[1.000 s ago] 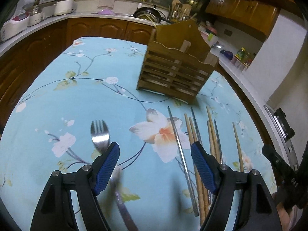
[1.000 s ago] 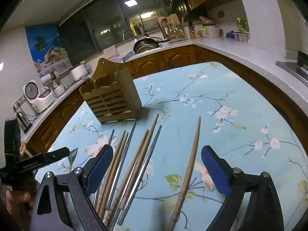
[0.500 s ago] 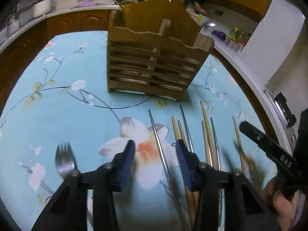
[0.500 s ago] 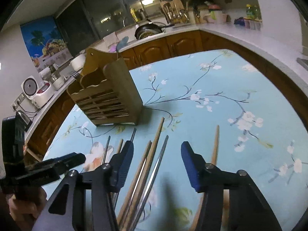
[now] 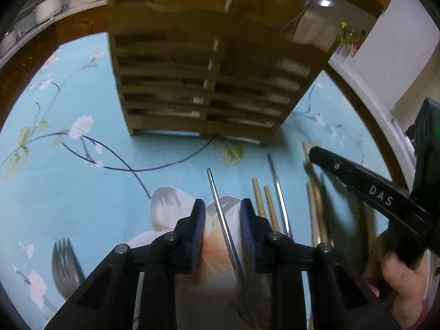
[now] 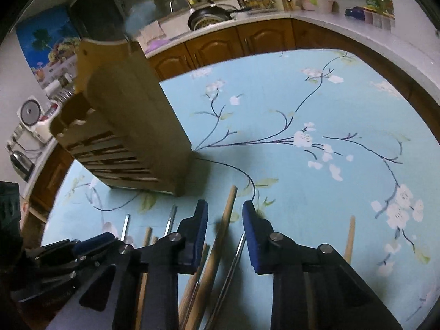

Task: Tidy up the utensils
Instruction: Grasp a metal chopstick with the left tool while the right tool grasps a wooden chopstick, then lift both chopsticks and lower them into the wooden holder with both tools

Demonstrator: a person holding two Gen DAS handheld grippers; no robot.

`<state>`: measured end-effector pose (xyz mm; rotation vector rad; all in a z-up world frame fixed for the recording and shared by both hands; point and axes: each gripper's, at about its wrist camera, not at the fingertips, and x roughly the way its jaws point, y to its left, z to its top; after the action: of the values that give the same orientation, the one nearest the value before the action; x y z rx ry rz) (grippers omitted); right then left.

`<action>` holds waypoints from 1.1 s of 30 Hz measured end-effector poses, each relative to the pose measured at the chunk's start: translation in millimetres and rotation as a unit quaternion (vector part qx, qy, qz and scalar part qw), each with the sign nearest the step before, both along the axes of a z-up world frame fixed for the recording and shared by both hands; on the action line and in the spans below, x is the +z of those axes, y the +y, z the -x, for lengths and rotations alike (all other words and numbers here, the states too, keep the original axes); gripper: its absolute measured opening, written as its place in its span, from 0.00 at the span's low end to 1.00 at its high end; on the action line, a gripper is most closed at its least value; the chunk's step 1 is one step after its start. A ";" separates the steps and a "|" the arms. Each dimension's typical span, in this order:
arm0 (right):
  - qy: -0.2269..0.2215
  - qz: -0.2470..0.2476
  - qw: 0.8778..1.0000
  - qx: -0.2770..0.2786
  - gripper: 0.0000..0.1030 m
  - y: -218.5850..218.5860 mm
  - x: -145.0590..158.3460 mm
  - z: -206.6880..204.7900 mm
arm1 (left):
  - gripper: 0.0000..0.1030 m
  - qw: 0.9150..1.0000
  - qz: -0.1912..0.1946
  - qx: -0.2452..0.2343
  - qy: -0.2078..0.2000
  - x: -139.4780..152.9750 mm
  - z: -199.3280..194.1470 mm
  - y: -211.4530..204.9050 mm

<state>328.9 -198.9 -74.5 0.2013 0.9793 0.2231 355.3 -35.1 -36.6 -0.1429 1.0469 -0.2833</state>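
Several wooden and metal chopsticks lie on the blue floral tablecloth before a slatted wooden utensil holder [image 5: 209, 82], which also shows in the right wrist view [image 6: 132, 126]. My left gripper [image 5: 222, 220] is low over the cloth, its jaws narrowed either side of a metal chopstick [image 5: 220, 206] with a gap left. My right gripper [image 6: 224, 225] is likewise narrowed around a wooden chopstick [image 6: 224, 220], a metal chopstick [image 6: 233, 258] beside it. A fork [image 5: 64, 264] lies at the lower left.
The other chopsticks [image 5: 264, 200] lie in a row between the two grippers. One wooden chopstick [image 6: 349, 236] lies apart on the right. The right gripper's black finger [image 5: 357, 181] reaches in beside them. Kitchen counters [image 6: 302, 16] with pans and appliances ring the table.
Both grippers have moved forward and down toward the holder and the chopsticks. Their jaws have narrowed from wide open to a small gap around one chopstick each.
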 end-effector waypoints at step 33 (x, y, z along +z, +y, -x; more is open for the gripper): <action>-0.125 -0.062 0.990 0.019 0.05 -2.2 125.1 94.0 | 0.02 0.987 0.092 -0.015 -0.134 102.7 111.8 60.6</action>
<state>234.8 -201.1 50.6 0.2628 0.7214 0.3362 243.5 25.5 66.1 -0.2484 0.7556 -0.4142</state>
